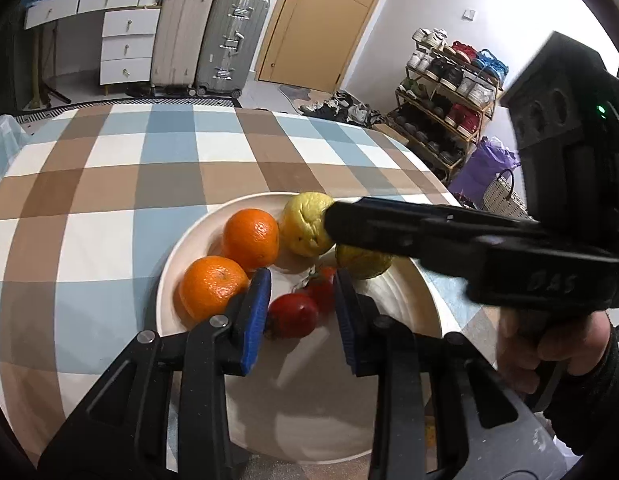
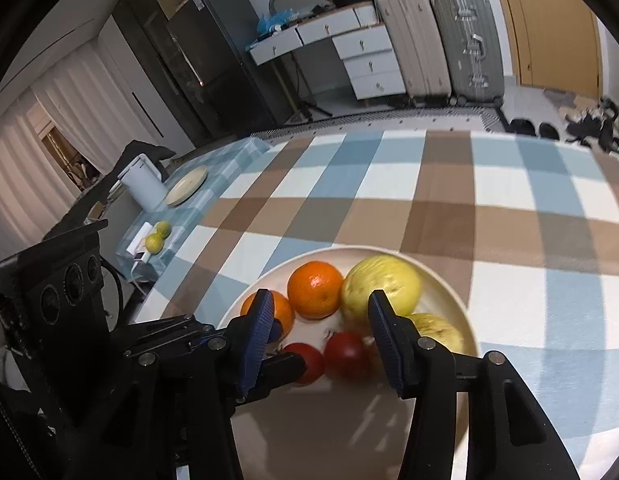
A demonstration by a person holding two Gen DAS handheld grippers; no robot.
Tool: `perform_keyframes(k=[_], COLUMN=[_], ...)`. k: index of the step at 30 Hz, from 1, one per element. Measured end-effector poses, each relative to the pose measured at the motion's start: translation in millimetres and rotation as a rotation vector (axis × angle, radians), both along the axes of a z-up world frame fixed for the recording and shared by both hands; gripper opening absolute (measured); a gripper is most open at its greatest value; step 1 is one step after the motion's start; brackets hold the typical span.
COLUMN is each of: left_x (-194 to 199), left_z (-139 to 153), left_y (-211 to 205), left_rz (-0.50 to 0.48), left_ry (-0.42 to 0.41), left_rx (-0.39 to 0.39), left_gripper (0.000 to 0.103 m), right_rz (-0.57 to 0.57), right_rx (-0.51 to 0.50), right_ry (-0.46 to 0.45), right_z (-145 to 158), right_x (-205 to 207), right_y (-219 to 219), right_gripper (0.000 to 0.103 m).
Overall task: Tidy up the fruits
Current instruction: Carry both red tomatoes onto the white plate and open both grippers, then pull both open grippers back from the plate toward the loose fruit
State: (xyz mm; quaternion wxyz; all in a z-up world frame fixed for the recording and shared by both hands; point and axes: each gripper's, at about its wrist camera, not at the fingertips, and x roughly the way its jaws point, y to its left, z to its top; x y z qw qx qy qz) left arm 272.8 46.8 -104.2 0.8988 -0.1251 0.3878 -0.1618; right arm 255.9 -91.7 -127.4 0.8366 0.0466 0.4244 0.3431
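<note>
A cream plate (image 1: 405, 308) (image 2: 457, 300) on the checked tablecloth holds two oranges (image 1: 251, 238) (image 2: 315, 290), two yellow fruits (image 1: 305, 224) (image 2: 383, 284) and two red fruits (image 1: 293, 314) (image 2: 347, 354). My left gripper (image 1: 301, 316) is open just above the plate, its blue pads either side of the near red fruit, not closed on it. My right gripper (image 2: 321, 340) is open over the plate, above the red fruits. In the left wrist view the right gripper's black body (image 1: 449, 236) reaches in from the right over the yellow fruits.
The checked tablecloth (image 1: 149, 184) covers the table. At the far left in the right wrist view stand a white kettle (image 2: 143, 184), a flat plate (image 2: 187, 184) and two green-yellow fruits (image 2: 157, 238). Suitcases (image 1: 211, 40), drawers and a shoe rack (image 1: 445, 92) stand beyond.
</note>
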Motion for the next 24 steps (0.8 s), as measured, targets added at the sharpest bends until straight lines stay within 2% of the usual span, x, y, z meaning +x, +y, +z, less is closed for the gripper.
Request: perform_keyframes(k=[3, 7, 8, 11, 15, 18, 21, 24], left_x=[-6.1, -20.8, -25.9, -40.6, -63.0, -81.7, -100.3, -119.0], left_z=[5.8, 17.3, 20.7, 29.9, 44.5, 58.3, 73.0, 86.4], left_y=[2.7, 4.7, 4.9, 4.3, 0.6, -9.5, -17.9, -24.8], left_rz=[0.018, 0.039, 0.042, 0.059, 0.076, 0.070, 0.065, 0.080], left_ry=[-0.006, -0.026, -0.030, -0.040, -0.060, -0.083, -0.110, -0.135], left_rx=[-0.002, 0.014, 0.019, 0.036, 0.057, 0.104, 0.135, 0.149], left_gripper=[0.048, 0.050, 0.051, 0.065, 0.079, 0.080, 0.082, 0.089], right_rz=[-0.018, -0.069, -0.076, -0.090, -0.101, -0.090, -0.087, -0.082], right_rx=[0.011, 0.035, 0.034, 0.030, 0.047, 0.075, 0.069, 0.078], right_ry=[-0.030, -0.073, -0.080, -0.102, -0.131, -0.170, -0.227, -0.245], right_z=[11.8, 27.5, 30.5, 38.1, 47.7, 55.4, 63.3, 66.7], right_x=[-6.9, -23.2, -27.6, -43.3, -69.5, -92.4, -118.7, -137.8], right_y=[-11.7, -35.8, -40.4, -52.4, -66.0, -74.7, -81.1, -86.3], right_gripper=[0.052, 0.066, 0.066, 0.067, 0.076, 0.095, 0.099, 0.102])
